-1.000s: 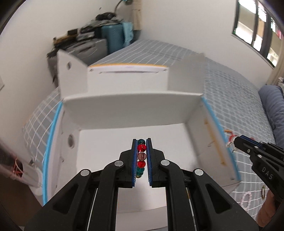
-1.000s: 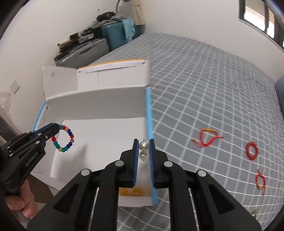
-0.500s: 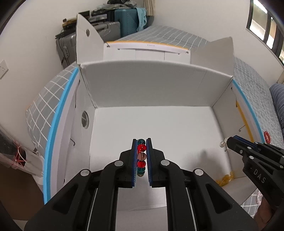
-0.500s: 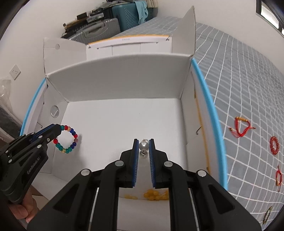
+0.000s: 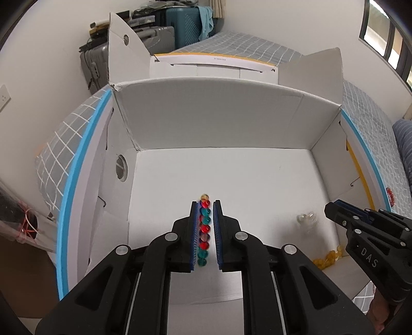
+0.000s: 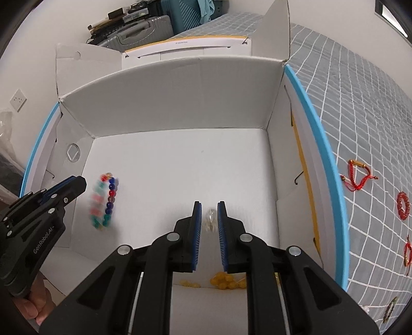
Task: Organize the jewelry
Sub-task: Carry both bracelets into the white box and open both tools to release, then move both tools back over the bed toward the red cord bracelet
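Note:
Both grippers hang over an open white cardboard box [image 5: 226, 121] with blue-edged flaps. My left gripper [image 5: 205, 210] has parted its jaws slightly; a multicoloured bead bracelet [image 5: 204, 229] is dropping out between them, and in the right wrist view it is a blurred streak [image 6: 104, 203] in mid-air beside the left fingertips. My right gripper [image 6: 208, 210] is open; the pearl-like piece [image 6: 210, 219] falls blurred between its pads, and it shows in the left wrist view [image 5: 306, 219] just off the right gripper's tip [image 5: 334, 208].
Yellow beads [image 6: 224, 279] lie on the box floor near its front wall. Red string bracelets [image 6: 358, 175] and a red bead bracelet [image 6: 403, 204] lie on the grey checked bedspread right of the box. Suitcases [image 5: 180, 23] stand against the far wall.
Both grippers moved over the box and lower into it, then opened. The bead bracelet and the pearl piece left the jaws and are falling.

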The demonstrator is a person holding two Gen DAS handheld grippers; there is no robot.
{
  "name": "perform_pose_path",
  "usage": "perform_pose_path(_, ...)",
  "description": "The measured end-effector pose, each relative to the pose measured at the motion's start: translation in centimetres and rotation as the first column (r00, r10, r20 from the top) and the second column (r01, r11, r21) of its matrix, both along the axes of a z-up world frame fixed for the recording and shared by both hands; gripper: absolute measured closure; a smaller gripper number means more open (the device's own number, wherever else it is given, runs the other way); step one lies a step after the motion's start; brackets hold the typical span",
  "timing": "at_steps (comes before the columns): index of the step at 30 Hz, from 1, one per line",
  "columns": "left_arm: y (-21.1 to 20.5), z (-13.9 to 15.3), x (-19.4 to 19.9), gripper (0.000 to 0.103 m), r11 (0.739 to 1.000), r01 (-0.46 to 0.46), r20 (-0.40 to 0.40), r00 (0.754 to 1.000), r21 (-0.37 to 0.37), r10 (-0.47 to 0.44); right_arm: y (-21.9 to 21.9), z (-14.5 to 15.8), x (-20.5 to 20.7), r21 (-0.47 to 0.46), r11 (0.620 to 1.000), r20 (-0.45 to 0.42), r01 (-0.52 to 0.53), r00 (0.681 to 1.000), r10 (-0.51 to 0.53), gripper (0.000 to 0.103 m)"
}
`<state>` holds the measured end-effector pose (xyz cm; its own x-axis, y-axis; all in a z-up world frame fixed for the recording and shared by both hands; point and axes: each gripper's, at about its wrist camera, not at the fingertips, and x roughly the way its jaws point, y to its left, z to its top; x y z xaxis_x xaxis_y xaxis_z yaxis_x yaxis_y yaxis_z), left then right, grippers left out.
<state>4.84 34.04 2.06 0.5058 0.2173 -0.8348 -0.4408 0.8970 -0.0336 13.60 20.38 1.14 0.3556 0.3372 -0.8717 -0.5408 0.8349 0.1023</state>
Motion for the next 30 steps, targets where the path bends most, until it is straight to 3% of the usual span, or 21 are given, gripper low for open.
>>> perform_pose_path(2, 0.0, 0.2, 0.0, 0.081, 1.0, -0.001, 0.003, 1.0, 0.002, 0.001, -0.1, 0.3, -0.1, 0.002, 1.0, 0.006, -0.004, 1.0, 0.004, 0.088)
perform_pose_path(5, -0.2, 0.8, -0.2, 0.059, 1.0, -0.003, 0.026, 1.0, 0.018, 0.003, -0.6, 1.1, -0.4, 0.021, 1.0, 0.026, 0.001, 1.0, -0.002, 0.065)
perform_pose_path(7, -0.5, 1.2, -0.3, 0.053, 1.0, -0.001, 0.035, 0.999, 0.028, 0.0, -1.2, 1.8, -0.7, 0.035, 0.999, 0.048, 0.001, 0.999, -0.003, 0.058)
perform_pose_path(18, -2.7, 3.0, 0.2, 0.03, 0.997, 0.04, 0.078, 0.996, 0.059, -0.045, -6.6, 5.3, -0.8, 0.08, 0.995, 0.135, 0.059, 0.988, -0.069, 0.023)
perform_pose_path(25, -5.6, 4.3, 1.6, 0.015, 0.993, 0.092, 0.11, 0.989, 0.076, -0.1, -11.1, 7.1, -0.1, 0.103, 0.986, 0.184, 0.128, 0.972, -0.145, 0.009)
perform_pose_path(30, -8.3, 5.4, 2.7, 0.006, 0.988, 0.132, 0.141, 0.98, 0.085, -0.143, -14.8, 7.7, 0.6, 0.099, 0.976, 0.209, 0.194, 0.955, -0.211, 0.008)
